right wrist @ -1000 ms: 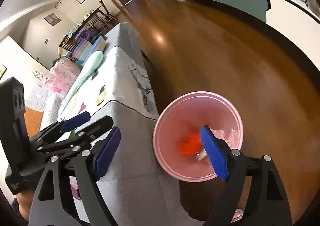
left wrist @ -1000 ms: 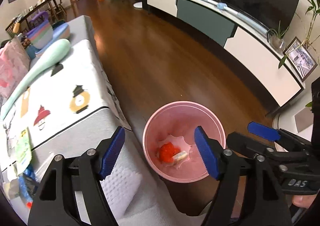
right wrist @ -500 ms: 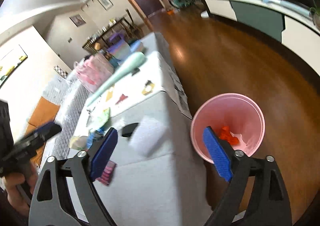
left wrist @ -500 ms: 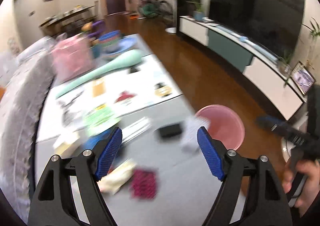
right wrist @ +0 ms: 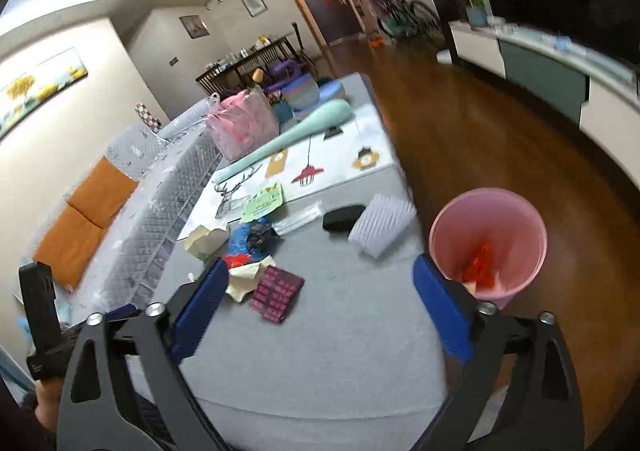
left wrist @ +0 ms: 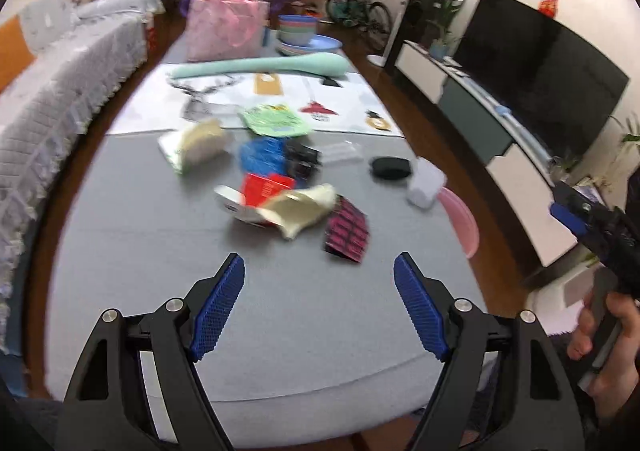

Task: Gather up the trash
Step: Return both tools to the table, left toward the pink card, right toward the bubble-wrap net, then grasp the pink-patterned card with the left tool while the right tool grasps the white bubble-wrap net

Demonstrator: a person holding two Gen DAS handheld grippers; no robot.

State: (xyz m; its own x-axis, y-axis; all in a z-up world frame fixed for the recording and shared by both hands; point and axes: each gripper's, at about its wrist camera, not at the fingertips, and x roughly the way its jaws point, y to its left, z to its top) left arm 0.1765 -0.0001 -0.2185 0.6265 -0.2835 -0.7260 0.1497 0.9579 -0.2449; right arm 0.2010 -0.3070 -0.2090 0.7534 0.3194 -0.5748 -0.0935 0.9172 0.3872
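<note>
Left gripper (left wrist: pixel 319 305): jaws spread wide, nothing between them; gripper held above the near bare part of the grey counter (left wrist: pixel 160 251).

Right gripper (right wrist: pixel 316 307): jaws spread wide and just now opening further, nothing gripped between them. It is seen again at the right edge of the left wrist view, held in a hand (left wrist: pixel 608 335).

Trash is observed in a loose cluster mid-counter, ahead of both pairs of jaws and apart from them:
- magenta patterned wrapper (left wrist: pixel 346 231), nearest item, ahead of the left jaws and slightly to their right; in the right wrist view (right wrist: pixel 276 293) it lies just beyond the left blue pad.
- cream crumpled paper (left wrist: pixel 302 209), touching the magenta wrapper's left side.
- red packet (left wrist: pixel 266 187) and blue crumpled bag (left wrist: pixel 262 155), behind the cream paper.
- green packet (left wrist: pixel 276 121), farther back at the printed mat's edge.
- white ribbed foam piece (right wrist: pixel 380 223) and a black oblong object (right wrist: pixel 342 217), side by side near the counter's right edge.

Pink bin (right wrist: pixel 488 243) stands on the wooden floor beside the counter's right edge; red and pale scraps lie inside it. In the right wrist view it is seen above the right blue pad. Left wrist view is motion-blurred.
</note>
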